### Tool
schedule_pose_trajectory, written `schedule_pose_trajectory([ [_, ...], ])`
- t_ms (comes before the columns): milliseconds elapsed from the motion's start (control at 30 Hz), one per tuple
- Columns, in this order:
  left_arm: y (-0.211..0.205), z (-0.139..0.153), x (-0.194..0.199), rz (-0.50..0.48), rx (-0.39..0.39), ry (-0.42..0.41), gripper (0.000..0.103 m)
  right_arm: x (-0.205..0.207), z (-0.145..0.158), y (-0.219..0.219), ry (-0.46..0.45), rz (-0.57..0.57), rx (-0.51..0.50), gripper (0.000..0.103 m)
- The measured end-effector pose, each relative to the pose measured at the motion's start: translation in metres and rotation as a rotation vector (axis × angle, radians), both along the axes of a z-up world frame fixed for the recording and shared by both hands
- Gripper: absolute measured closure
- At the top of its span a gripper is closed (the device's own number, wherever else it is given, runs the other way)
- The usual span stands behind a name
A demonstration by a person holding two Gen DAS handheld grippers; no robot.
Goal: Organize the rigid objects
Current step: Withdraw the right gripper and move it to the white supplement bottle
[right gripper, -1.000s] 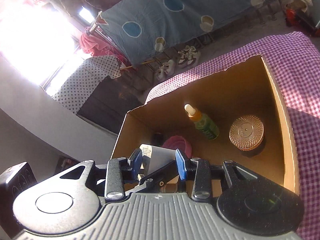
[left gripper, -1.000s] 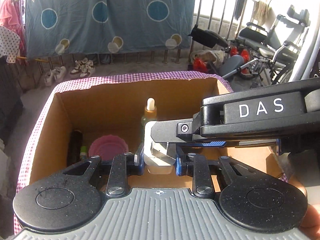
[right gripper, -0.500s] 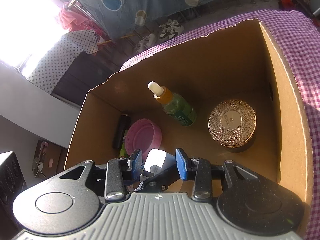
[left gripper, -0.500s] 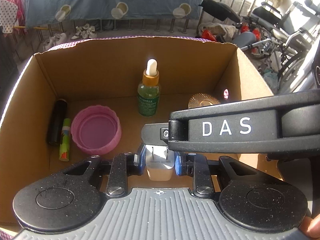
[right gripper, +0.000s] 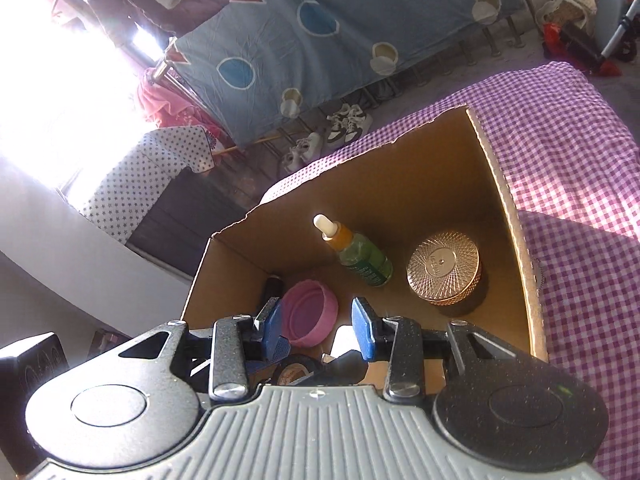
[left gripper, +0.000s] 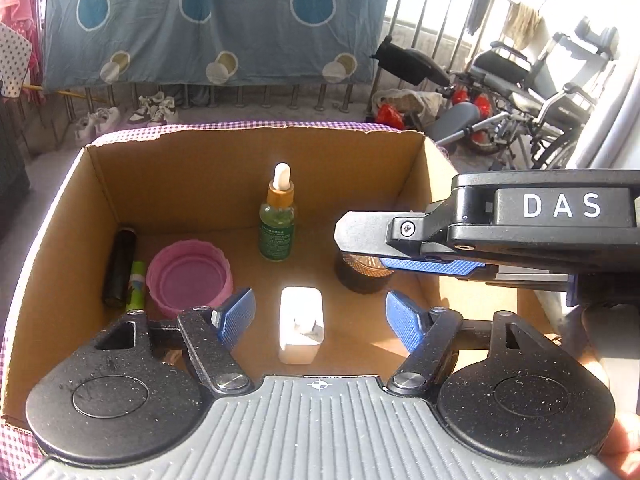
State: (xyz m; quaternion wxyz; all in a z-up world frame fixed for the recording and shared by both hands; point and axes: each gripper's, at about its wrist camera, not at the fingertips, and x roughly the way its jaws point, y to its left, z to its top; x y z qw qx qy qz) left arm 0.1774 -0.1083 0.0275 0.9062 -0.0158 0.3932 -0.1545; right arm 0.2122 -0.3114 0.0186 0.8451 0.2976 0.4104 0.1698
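A white plug adapter (left gripper: 301, 324) stands on the floor of the cardboard box (left gripper: 64, 216), between the spread blue pads of my left gripper (left gripper: 320, 320), which is open and not touching it. My right gripper (right gripper: 318, 326) is open and empty above the box's near part; its body (left gripper: 520, 232) crosses the right of the left wrist view. In the box stand a green dropper bottle (left gripper: 277, 220), a pink lid (left gripper: 188, 276), a gold-lidded jar (right gripper: 443, 267), a black tube (left gripper: 119, 266) and a green stick (left gripper: 135, 286). The adapter (right gripper: 346, 342) shows partly in the right wrist view.
The box (right gripper: 516, 216) sits on a purple checked cloth (right gripper: 568, 152). Behind it are a railing with a blue spotted sheet (left gripper: 208, 20), shoes (left gripper: 154, 108) on the floor and a wheelchair (left gripper: 532, 92) at the right.
My left gripper opened and let go of the white adapter, which now stands on the box floor. My right gripper opened too and drew back to the right, higher above the box.
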Motion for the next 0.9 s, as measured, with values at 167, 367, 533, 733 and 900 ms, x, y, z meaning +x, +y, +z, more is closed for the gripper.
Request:
schedule_pose_trajectory([
  [167, 0.000, 0.019, -0.038, -0.081, -0.010, -0.098, 0.013, -0.054, 0.032, -0.008, -0.123, -0.072, 0.028, 0.057],
  [367, 0.009, 0.032, -0.091, -0.186, 0.019, -0.193, 0.002, -0.122, 0.046, -0.008, -0.194, -0.120, 0.048, 0.054],
  [533, 0.028, 0.033, -0.119, -0.190, 0.024, -0.216, 0.001, -0.161, 0.040, 0.001, -0.176, -0.138, 0.079, 0.054],
  [733, 0.051, 0.030, -0.138, -0.157, 0.021, -0.230, 0.001, -0.188, 0.033, 0.019, -0.136, -0.134, 0.080, 0.054],
  [900, 0.068, 0.022, -0.143, -0.113, 0.007, -0.206, 0.001, -0.190, 0.030, 0.036, -0.111, -0.111, 0.062, 0.051],
])
